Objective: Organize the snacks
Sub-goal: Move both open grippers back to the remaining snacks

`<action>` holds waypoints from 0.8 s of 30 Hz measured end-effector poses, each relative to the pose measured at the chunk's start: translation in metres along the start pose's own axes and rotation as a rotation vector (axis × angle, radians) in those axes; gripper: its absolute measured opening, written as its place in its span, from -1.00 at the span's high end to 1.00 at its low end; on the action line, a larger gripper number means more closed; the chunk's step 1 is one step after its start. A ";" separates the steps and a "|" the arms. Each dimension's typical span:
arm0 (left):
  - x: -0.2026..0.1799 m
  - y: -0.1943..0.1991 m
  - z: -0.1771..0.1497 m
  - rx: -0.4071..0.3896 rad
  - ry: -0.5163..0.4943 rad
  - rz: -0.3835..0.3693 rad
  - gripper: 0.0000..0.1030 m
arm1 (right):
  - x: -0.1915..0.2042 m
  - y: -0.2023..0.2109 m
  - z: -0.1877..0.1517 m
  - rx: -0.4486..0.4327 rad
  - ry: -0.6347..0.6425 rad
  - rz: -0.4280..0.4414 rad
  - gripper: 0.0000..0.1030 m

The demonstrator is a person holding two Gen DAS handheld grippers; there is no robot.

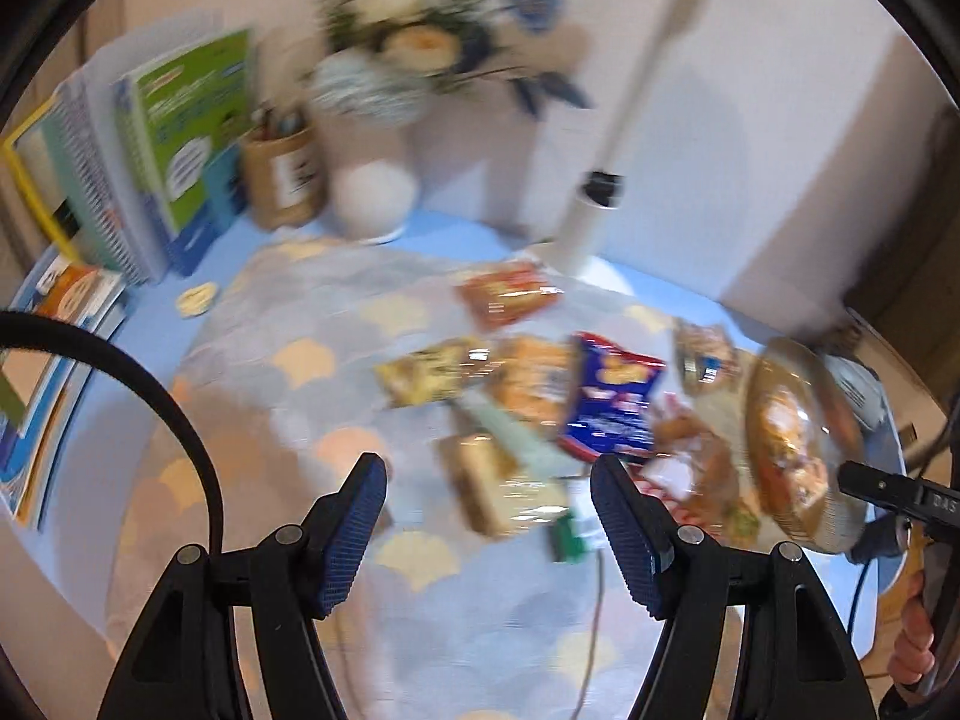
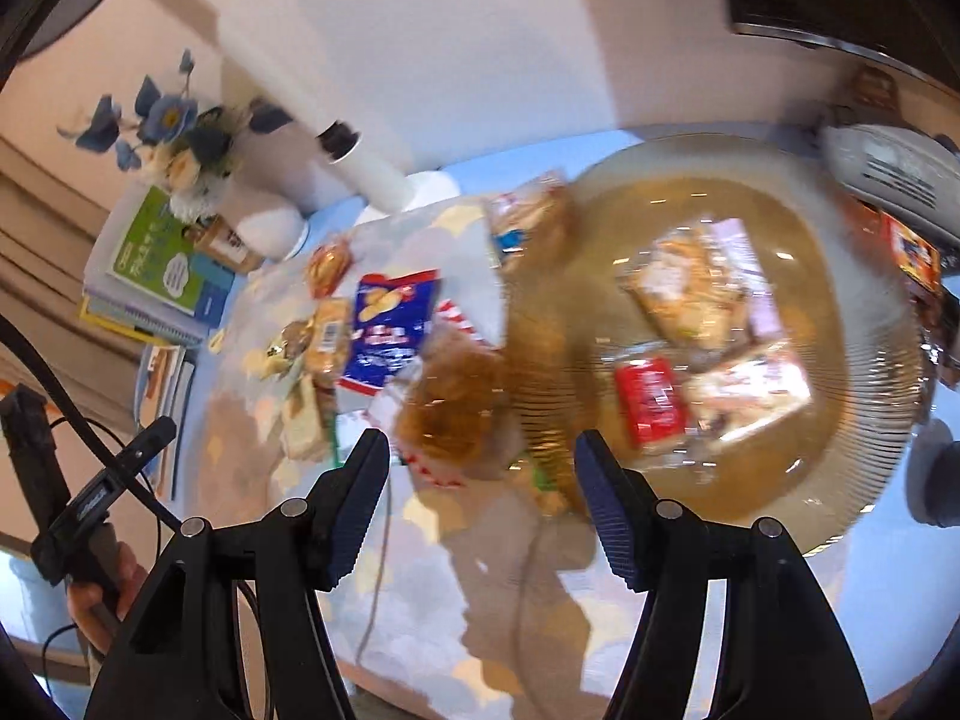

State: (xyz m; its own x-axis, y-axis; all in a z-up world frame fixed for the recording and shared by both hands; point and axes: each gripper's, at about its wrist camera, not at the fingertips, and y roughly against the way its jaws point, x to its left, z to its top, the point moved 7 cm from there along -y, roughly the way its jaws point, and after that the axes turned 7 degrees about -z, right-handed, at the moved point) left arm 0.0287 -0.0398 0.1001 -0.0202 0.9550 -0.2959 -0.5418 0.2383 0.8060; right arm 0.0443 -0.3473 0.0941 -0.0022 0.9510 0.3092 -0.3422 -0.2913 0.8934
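Several snack packets lie in a heap on a scallop-patterned cloth [image 1: 300, 360]: a blue bag [image 1: 609, 396], an orange packet [image 1: 510, 294], a yellowish packet [image 1: 426, 372] and a pale biscuit pack [image 1: 486, 480]. My left gripper [image 1: 489, 531] hovers open above the near side of the heap, nothing between its fingers. An amber glass plate [image 2: 882, 420] holds several packets, among them a red one [image 2: 651, 399]. My right gripper [image 2: 483, 501] is open and empty above a brown snack bag [image 2: 450, 408] by the plate's left rim. The blue bag [image 2: 390, 324] lies farther left. Everything is motion-blurred.
Books [image 1: 180, 138], a brown pen holder [image 1: 282, 174], a vase of flowers [image 1: 372, 192] and a white lamp post [image 1: 618, 138] line the back of the blue table. A thin cable [image 2: 378, 570] crosses the cloth. A grey device [image 2: 882, 174] sits behind the plate.
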 end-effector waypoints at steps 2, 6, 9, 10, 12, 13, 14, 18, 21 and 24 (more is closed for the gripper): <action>0.021 0.000 0.003 0.001 0.014 -0.010 -0.33 | 0.021 -0.010 0.001 0.015 0.012 0.003 -0.23; 0.044 -0.012 0.006 0.032 -0.013 -0.017 -0.33 | 0.055 -0.025 0.002 0.024 0.028 0.001 -0.23; 0.056 -0.024 0.011 0.057 -0.042 -0.047 -0.33 | 0.075 -0.038 0.003 0.031 0.040 -0.013 -0.23; 0.058 -0.029 0.014 0.063 -0.049 -0.055 -0.33 | 0.081 -0.044 0.003 0.038 0.040 -0.019 -0.23; 0.063 -0.040 0.020 0.080 -0.066 -0.084 -0.33 | 0.089 -0.053 0.005 0.049 0.032 -0.025 -0.23; 0.064 -0.045 0.023 0.089 -0.074 -0.100 -0.33 | 0.094 -0.059 0.008 0.052 0.029 -0.031 -0.23; 0.064 -0.049 0.025 0.095 -0.081 -0.111 -0.33 | 0.097 -0.062 0.010 0.053 0.028 -0.041 -0.23; 0.064 -0.072 0.037 0.143 -0.128 -0.177 -0.33 | 0.108 -0.074 0.025 0.043 0.024 -0.091 -0.23; 0.061 -0.090 0.046 0.187 -0.163 -0.229 -0.33 | 0.111 -0.087 0.037 0.050 0.020 -0.126 -0.23; 0.057 -0.107 0.054 0.212 -0.201 -0.244 -0.33 | 0.112 -0.103 0.046 0.076 0.011 -0.135 -0.23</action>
State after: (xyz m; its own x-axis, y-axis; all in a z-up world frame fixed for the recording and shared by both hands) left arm 0.1311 -0.0014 0.0247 0.2643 0.8763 -0.4029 -0.3243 0.4742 0.8185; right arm 0.1230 -0.2153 0.0515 0.0286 0.9829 0.1817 -0.2676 -0.1676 0.9488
